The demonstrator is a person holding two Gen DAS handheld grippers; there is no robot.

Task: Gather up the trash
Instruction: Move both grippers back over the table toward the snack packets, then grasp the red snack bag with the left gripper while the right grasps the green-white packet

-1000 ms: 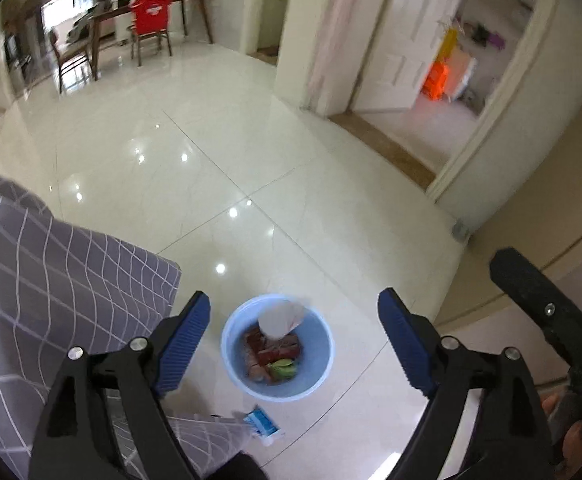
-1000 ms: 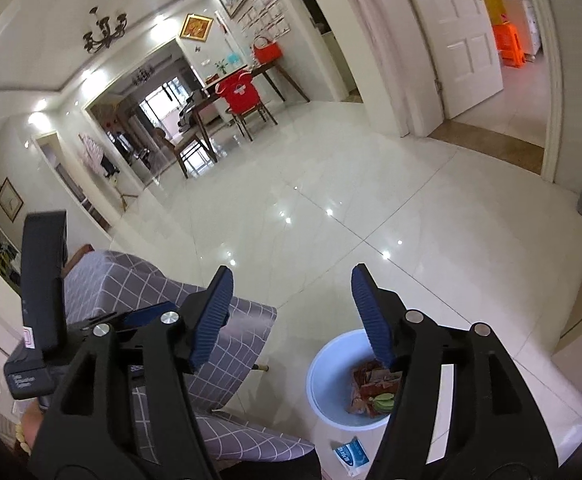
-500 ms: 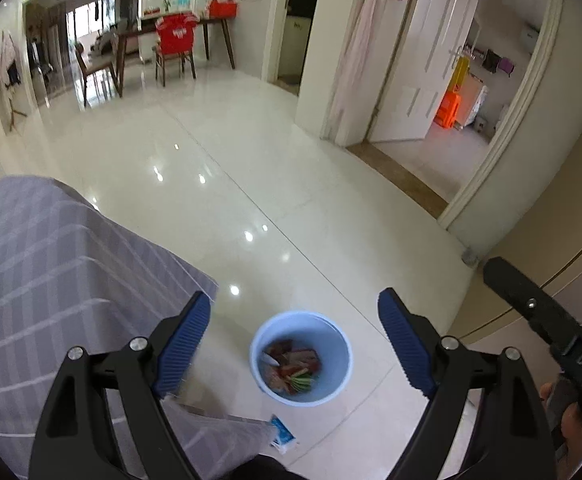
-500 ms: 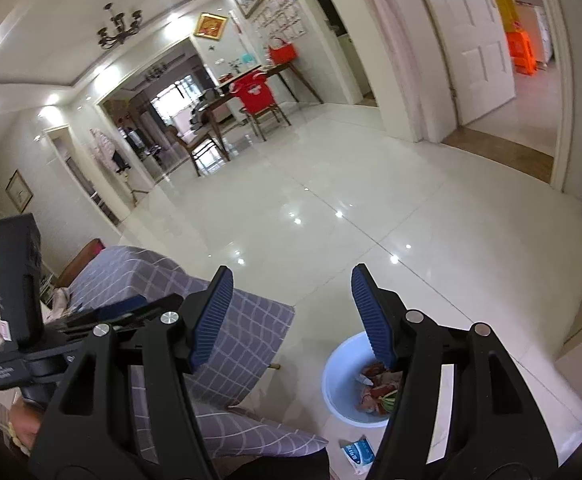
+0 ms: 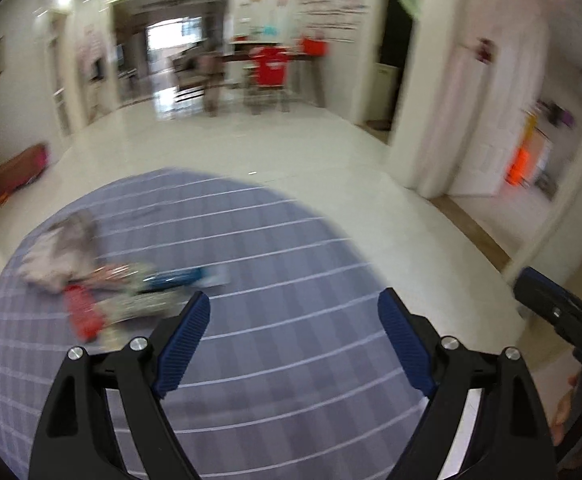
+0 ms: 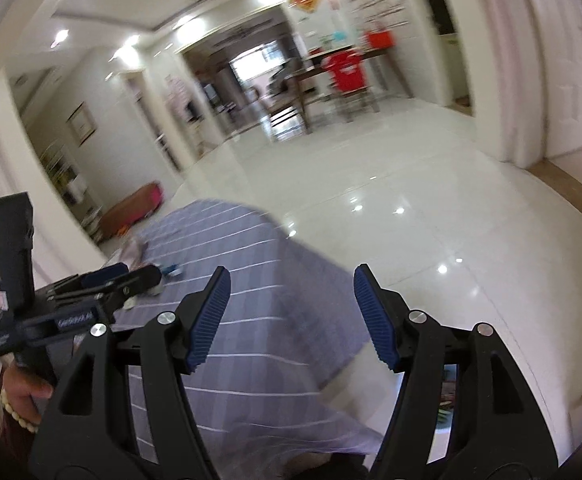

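The left wrist view is blurred. A pile of trash lies on the left of a grey checked tablecloth (image 5: pixel 291 248): crumpled white paper (image 5: pixel 57 256), a red wrapper (image 5: pixel 81 314) and a blue wrapper (image 5: pixel 179 278). My left gripper (image 5: pixel 294 304) hangs open over the cloth, to the right of the pile, with nothing between its pads. My right gripper (image 6: pixel 292 280) is open and empty above the cloth's near corner (image 6: pixel 259 304). In the right wrist view my left gripper (image 6: pixel 139 274) reaches over the table at far left, next to the blue wrapper (image 6: pixel 171 270). The bin is hidden apart from a sliver (image 6: pixel 449 390).
Glossy white floor tiles (image 6: pixel 391 184) spread beyond the table. A dining table and a red-covered chair (image 5: pixel 269 68) stand at the far end. White doors (image 5: pixel 487 128) and a doorway with orange items (image 5: pixel 521 168) are on the right. A low brown bench (image 5: pixel 15 176) sits by the left wall.
Both views have swung up and left, from the blue bin on the floor to the tabletop and its trash pile. The bin has dropped out of the left view. Both grippers stay open.
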